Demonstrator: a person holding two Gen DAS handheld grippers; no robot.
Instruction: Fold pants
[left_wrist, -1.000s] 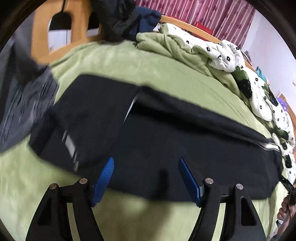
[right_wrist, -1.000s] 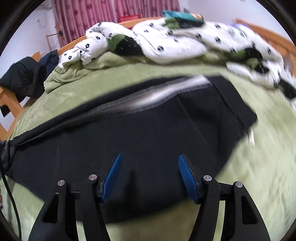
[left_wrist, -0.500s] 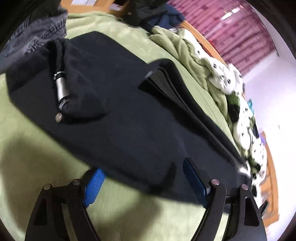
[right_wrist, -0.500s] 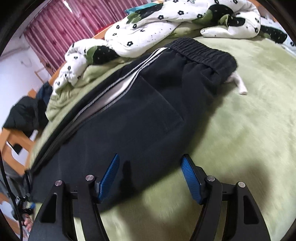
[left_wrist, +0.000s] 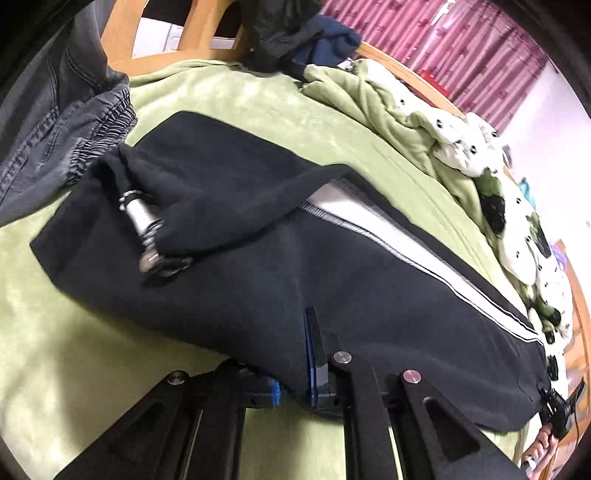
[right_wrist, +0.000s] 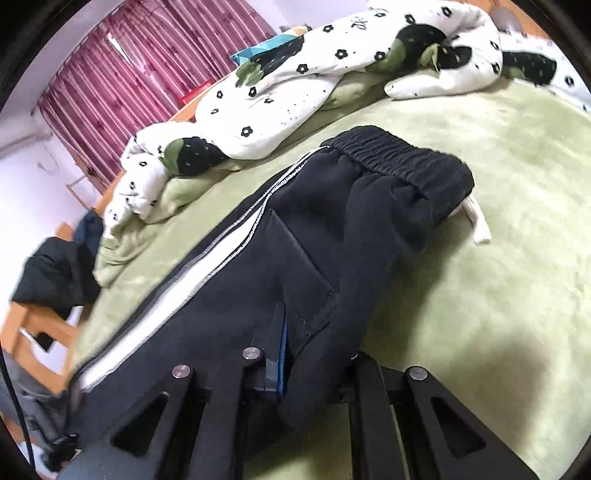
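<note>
Black track pants (left_wrist: 240, 280) with a white side stripe (left_wrist: 388, 236) lie lengthwise on a green bed. My left gripper (left_wrist: 295, 354) is shut on the near edge of the pants by the leg end, where a silver toggle (left_wrist: 142, 221) lies on the cuffs. My right gripper (right_wrist: 314, 343) is shut on the near edge of the pants (right_wrist: 314, 229) below the back pocket. The elastic waistband (right_wrist: 399, 158) lies farther right, with a white drawstring (right_wrist: 478, 225) sticking out.
A grey garment (left_wrist: 55, 147) lies at the left by the wooden bed frame (left_wrist: 122, 29). A rumpled white and green flowered quilt (right_wrist: 295, 81) runs along the far side. Dark clothes (left_wrist: 295, 33) hang on the frame. Green blanket (right_wrist: 498, 295) lies to the right.
Both grippers were open just short of the pants' near edge; now both have moved onto it and closed on the fabric.
</note>
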